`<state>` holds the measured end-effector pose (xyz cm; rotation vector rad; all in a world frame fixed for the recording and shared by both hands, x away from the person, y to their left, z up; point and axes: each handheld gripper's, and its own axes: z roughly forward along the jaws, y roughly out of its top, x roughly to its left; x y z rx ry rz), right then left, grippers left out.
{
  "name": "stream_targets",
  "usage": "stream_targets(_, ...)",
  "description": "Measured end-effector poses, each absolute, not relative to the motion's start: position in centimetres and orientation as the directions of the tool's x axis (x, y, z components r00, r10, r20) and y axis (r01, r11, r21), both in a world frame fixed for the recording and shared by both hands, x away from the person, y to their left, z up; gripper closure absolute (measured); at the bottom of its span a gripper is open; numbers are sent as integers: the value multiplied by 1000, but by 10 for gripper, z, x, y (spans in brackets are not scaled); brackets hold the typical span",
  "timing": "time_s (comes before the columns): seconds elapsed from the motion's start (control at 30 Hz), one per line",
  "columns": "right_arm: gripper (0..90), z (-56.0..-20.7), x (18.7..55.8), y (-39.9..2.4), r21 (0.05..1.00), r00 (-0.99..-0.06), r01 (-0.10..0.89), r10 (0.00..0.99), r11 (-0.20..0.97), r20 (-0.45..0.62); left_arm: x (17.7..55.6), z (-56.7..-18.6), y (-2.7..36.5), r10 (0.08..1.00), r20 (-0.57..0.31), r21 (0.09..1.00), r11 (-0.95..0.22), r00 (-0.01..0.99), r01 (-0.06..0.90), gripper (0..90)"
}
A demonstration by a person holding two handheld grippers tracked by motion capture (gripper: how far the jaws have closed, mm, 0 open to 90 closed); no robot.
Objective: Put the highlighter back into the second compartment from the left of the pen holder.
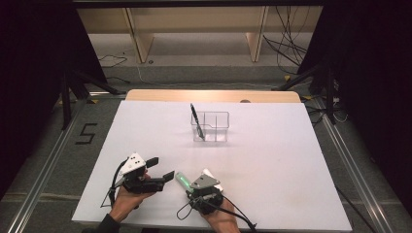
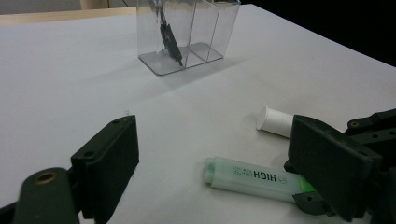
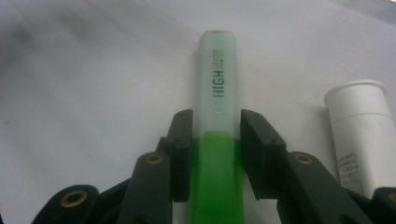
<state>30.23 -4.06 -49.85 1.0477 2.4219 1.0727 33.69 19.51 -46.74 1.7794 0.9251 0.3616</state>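
The left gripper (image 1: pixel 163 168) is black with a white three-cornered plate on top. The right gripper (image 1: pixel 190 183) is black too, but its plate is grey. A thin black cable loops out of each one. The jaws are flat black blocks with small screw holes, and round brass rings sit at their joints. The person wears a dark sleeve (image 1: pixel 108 224) on the left.

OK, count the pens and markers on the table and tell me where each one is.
2. A green highlighter lies near the table's front edge, between the right gripper fingers. A black pen stands tilted in the clear organizer farther back.
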Motion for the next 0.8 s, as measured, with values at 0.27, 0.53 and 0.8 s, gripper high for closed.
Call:
stream_targets(0.27,673,-498,304,-42,732,-695,508,718,453,37,337,-467,196,735,-179,896,-153,654,417,159)
stream_targets(0.53,675,-493,306,-45,739,-713,493,700,459,41,337,-467,196,737,-185,896,-145,651,419,159)
stream_targets(0.8,675,-486,306,-49,755,-723,465,690,462,23,338,-467,198,742,-184,897,-142,645,419,159)
